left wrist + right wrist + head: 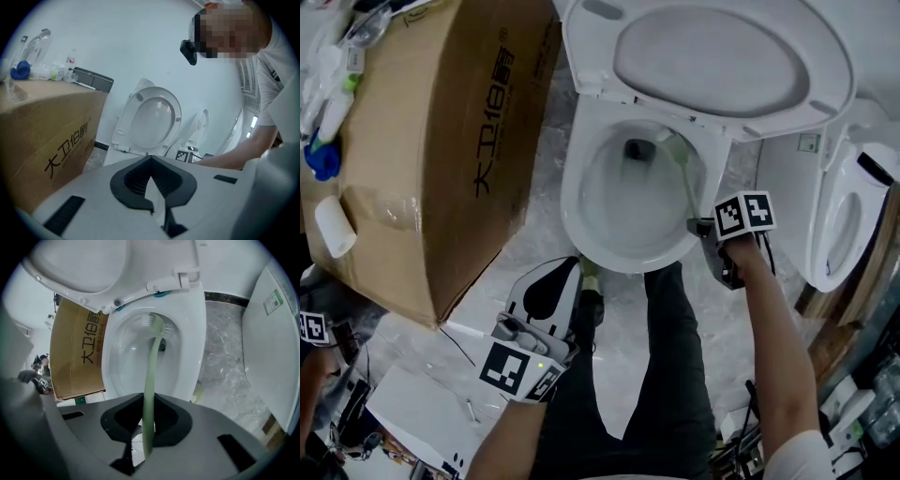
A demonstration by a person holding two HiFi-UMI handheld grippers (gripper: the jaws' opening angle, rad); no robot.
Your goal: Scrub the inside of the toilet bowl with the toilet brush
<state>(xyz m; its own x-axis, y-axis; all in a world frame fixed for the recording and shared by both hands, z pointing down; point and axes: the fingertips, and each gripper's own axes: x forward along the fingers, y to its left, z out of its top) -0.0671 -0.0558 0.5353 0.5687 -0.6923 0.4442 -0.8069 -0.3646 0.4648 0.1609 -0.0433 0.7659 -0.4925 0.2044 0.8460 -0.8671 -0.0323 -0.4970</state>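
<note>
The white toilet bowl (pixel 581 202) stands with its lid (pixel 712 56) up. A pale green toilet brush (pixel 686 183) reaches from my right gripper (pixel 705 226) at the bowl's right rim down into the bowl. Its head lies near the dark drain (pixel 636 148). In the right gripper view the brush handle (pixel 151 380) runs out between the jaws of my right gripper (pixel 149 397), which is shut on it, and the bristle head (pixel 154 322) rests on the far inner wall. My left gripper (pixel 570 267) hovers by the bowl's front edge; my left gripper (pixel 151 159) is shut on nothing.
A big cardboard box (pixel 441 141) stands close on the toilet's left, with bottles (pixel 328 103) on top. A second white toilet (pixel 844 225) sits to the right. The person's dark-trousered legs (pixel 666 375) stand in front of the bowl. A white panel (pixel 412 403) lies on the marble floor.
</note>
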